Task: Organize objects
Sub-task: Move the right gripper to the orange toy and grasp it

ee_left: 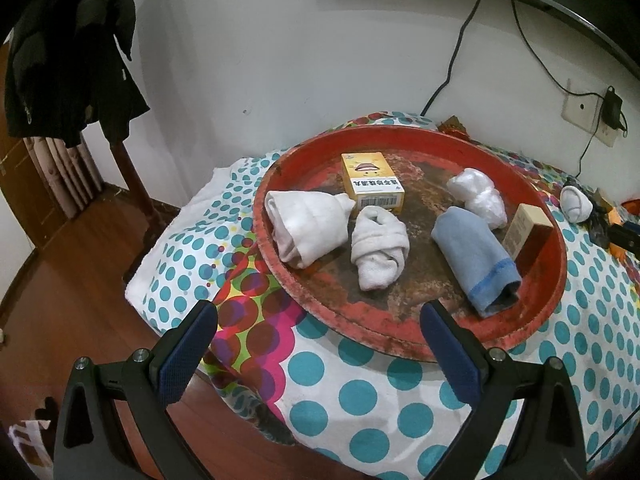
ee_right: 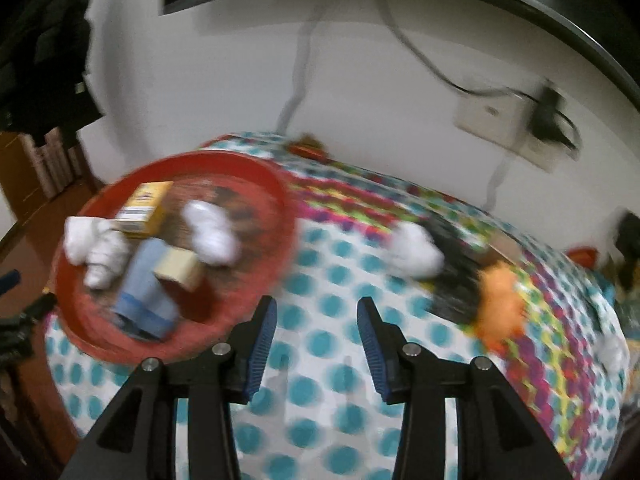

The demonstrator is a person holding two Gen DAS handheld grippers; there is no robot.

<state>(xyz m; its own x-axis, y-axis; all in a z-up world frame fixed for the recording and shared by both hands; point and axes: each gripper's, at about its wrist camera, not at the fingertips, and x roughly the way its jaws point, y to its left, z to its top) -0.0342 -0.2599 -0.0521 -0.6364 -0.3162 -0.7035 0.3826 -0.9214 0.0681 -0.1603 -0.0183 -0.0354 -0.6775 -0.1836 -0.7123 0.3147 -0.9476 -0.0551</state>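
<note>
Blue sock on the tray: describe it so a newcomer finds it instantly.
Find the round red tray on the dotted bedspread. Toward its right side, beside a tan box leaning on the rim, lies the rolled blue sock. It is the only blue bundle; the other rolls on the tray are white.

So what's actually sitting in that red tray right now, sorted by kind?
In the red tray:
Rolled white cloths: 2
Rolled blue cloth: 1
Crumpled white plastic bag: 1
Small boxes: 2, one yellow, one tan and brown
Total: 6
</note>
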